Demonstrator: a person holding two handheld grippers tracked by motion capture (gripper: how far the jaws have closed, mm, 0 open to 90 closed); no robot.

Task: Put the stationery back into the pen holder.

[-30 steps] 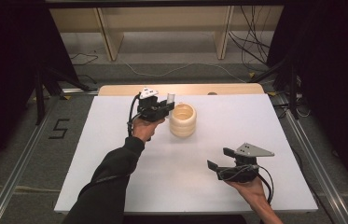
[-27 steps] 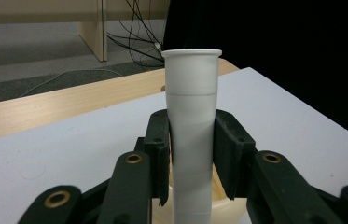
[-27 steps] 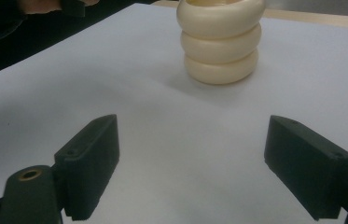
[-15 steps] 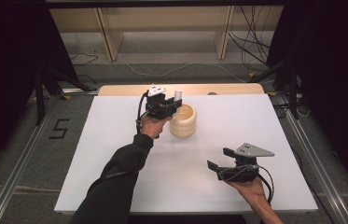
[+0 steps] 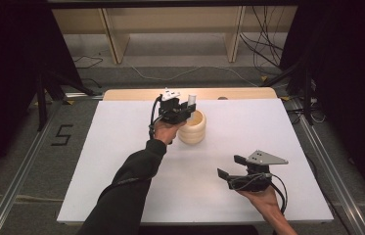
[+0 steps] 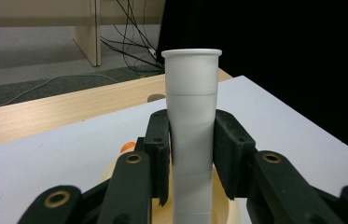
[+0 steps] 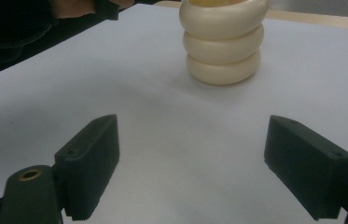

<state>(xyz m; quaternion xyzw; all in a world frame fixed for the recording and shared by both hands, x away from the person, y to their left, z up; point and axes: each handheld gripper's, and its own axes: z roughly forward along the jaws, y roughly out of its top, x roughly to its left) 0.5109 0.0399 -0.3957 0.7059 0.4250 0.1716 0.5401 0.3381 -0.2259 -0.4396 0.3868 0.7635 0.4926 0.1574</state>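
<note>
White tube point(image 6: 192, 140) clamped in left gripper point(image 5: 182, 108) jaws above the cream ribbed holder point(image 5: 193, 128); right gripper point(image 7: 192, 163) jaws gape, well apart.

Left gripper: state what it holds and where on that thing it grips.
The left gripper holds an upright white tube-like cup, pads clamped on opposite sides around its middle, rim above the jaws. It hangs over the cream ribbed container.

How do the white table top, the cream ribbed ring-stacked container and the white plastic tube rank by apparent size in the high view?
1. White table top, by far the largest.
2. Cream ribbed ring-stacked container.
3. White plastic tube, mostly hidden by the left claw shut on it.
</note>
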